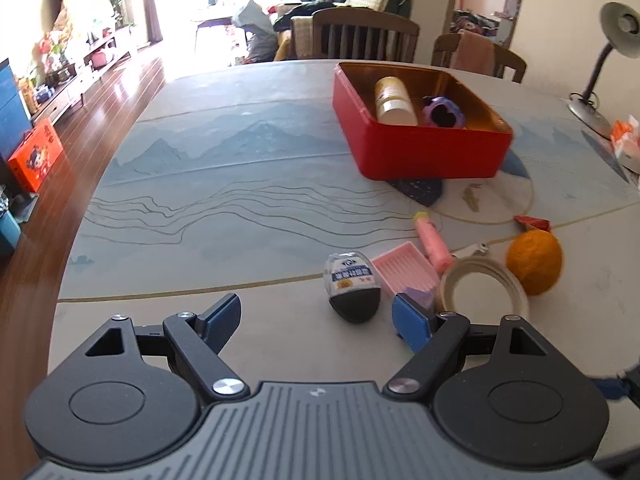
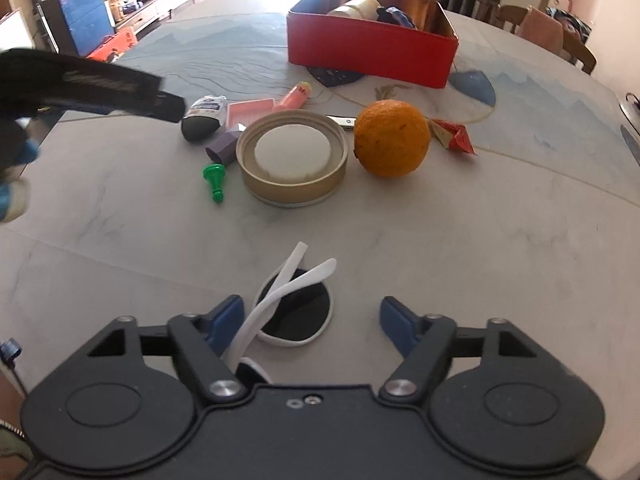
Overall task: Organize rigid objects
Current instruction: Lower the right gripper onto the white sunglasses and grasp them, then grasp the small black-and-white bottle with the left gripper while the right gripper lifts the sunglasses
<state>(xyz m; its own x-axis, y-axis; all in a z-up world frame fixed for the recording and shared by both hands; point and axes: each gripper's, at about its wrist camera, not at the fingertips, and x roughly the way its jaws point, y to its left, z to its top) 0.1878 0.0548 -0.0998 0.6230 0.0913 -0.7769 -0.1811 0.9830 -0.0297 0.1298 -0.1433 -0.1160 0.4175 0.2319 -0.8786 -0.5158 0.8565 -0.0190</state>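
My left gripper (image 1: 318, 318) stands open low over the table, and a small clear bottle with a black cap (image 1: 352, 292) lies just ahead between its fingers, untouched. A pink tray (image 1: 404, 272), a pink tube (image 1: 432, 242), a round tan lid (image 1: 484, 288) and an orange (image 1: 534, 262) lie to its right. My right gripper (image 2: 312, 318) is open over white-framed sunglasses (image 2: 294, 312); the pads flank them without pressing. The red tin box (image 1: 420, 152) farther back holds a cream bottle (image 1: 394, 102) and a purple object (image 1: 442, 112).
A green pawn (image 2: 214, 182), a purple block (image 2: 222, 146) and a red wrapper (image 2: 454, 136) lie around the lid (image 2: 292, 160). A desk lamp (image 1: 608, 52) stands at the far right. Wooden chairs (image 1: 364, 36) line the table's far edge; the floor drops off to the left.
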